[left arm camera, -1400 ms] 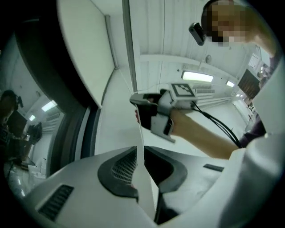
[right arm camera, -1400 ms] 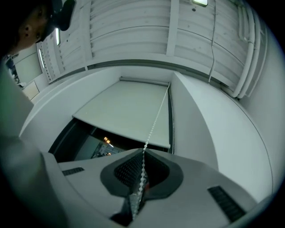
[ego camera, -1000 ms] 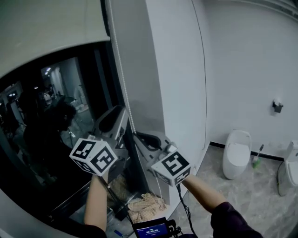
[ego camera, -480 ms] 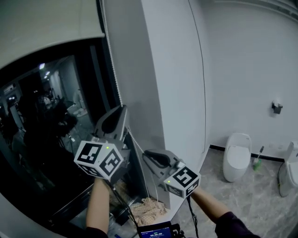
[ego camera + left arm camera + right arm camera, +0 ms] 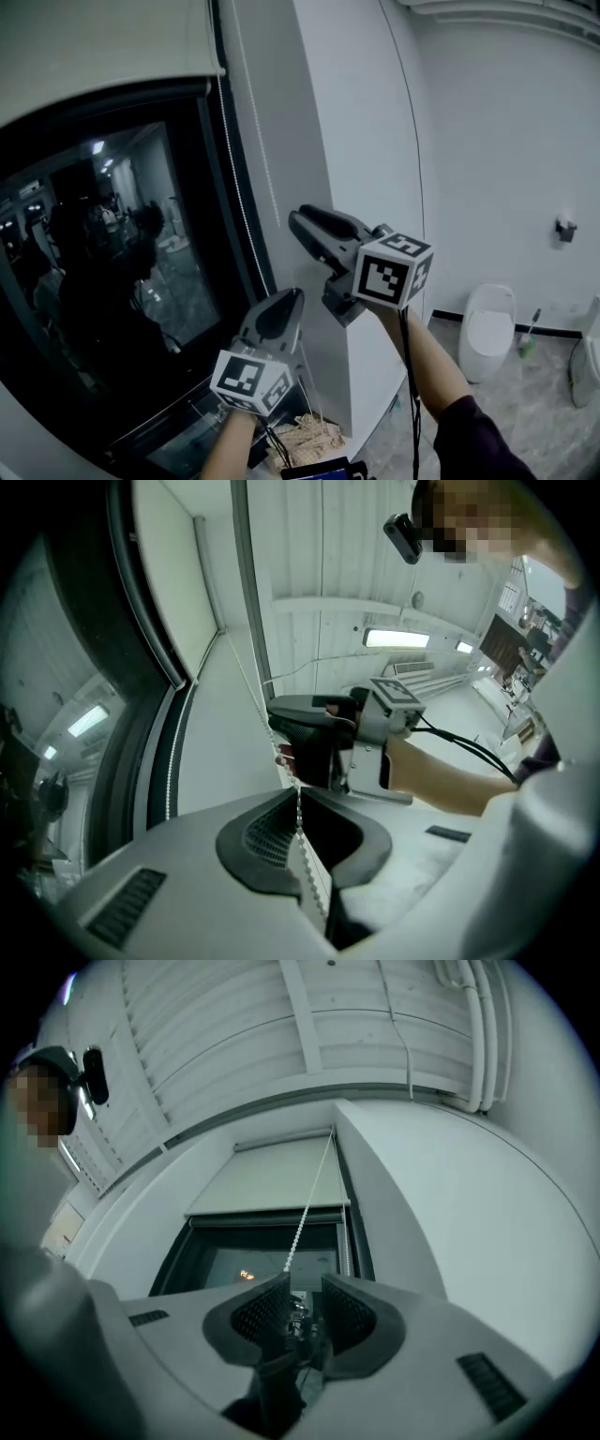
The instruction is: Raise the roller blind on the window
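Observation:
The cream roller blind (image 5: 94, 56) covers the top of the dark window (image 5: 112, 262). Its bead chain (image 5: 242, 202) hangs down the right side of the frame. My left gripper (image 5: 286, 298) is low on the chain and shut on it; in the left gripper view the beads (image 5: 298, 808) run through the closed jaws (image 5: 298, 794). Higher up, my right gripper (image 5: 295, 220) has its jaws opening. In the right gripper view the chain (image 5: 305, 1213) comes down from the blind (image 5: 272, 1180) into the gap of that gripper (image 5: 305, 1288), beside the left pad, not pressed.
A white wall column (image 5: 366, 141) stands just right of the window. A toilet (image 5: 487, 328) and a brush (image 5: 528, 342) are on the marble floor at the right. A tan heap (image 5: 309, 436) lies at the foot of the column.
My left gripper has come down with the chain in it. My right gripper has risen from below the left one to above it, and its jaws have parted.

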Tool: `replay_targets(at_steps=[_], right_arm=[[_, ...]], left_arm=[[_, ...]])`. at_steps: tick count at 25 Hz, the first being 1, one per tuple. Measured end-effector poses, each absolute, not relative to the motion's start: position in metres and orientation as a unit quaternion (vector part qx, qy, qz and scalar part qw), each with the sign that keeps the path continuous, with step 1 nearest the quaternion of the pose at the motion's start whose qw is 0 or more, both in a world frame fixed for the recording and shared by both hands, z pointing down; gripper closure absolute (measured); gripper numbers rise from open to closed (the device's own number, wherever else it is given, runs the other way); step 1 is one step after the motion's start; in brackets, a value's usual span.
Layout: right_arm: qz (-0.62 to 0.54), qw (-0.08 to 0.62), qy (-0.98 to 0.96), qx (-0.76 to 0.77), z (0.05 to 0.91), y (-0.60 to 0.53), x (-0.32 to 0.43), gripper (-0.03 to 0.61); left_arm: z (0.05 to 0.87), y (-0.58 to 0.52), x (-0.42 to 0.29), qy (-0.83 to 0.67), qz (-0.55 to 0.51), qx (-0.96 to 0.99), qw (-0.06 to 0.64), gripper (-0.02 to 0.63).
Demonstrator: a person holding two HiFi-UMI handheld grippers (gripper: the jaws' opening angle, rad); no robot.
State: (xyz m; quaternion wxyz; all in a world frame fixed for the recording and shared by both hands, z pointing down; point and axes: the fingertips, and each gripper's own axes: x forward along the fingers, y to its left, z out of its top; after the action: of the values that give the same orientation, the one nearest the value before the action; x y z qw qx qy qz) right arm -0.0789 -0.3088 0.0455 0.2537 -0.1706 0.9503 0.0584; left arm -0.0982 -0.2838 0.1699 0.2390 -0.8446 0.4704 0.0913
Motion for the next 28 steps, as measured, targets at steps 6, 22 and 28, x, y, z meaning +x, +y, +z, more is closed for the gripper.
replay_targets(at_steps=[6,22,28], right_arm=[[0.139,0.195,0.943,-0.232,0.046,-0.307,-0.107,0.572],[0.132,0.221,0.936,-0.241,0.107,-0.309,-0.095,0.572],[0.162,0.227,0.931,-0.235,0.108,-0.290,-0.098,0.572]], left_arm=[[0.178,-0.291,-0.102,0.484,0.053,-0.838,0.248,0.594],[0.196,-0.275,-0.171,0.581,0.108,-0.767,0.249,0.594],[0.159,-0.267,-0.163,0.552,0.152,-0.783,0.243,0.601]])
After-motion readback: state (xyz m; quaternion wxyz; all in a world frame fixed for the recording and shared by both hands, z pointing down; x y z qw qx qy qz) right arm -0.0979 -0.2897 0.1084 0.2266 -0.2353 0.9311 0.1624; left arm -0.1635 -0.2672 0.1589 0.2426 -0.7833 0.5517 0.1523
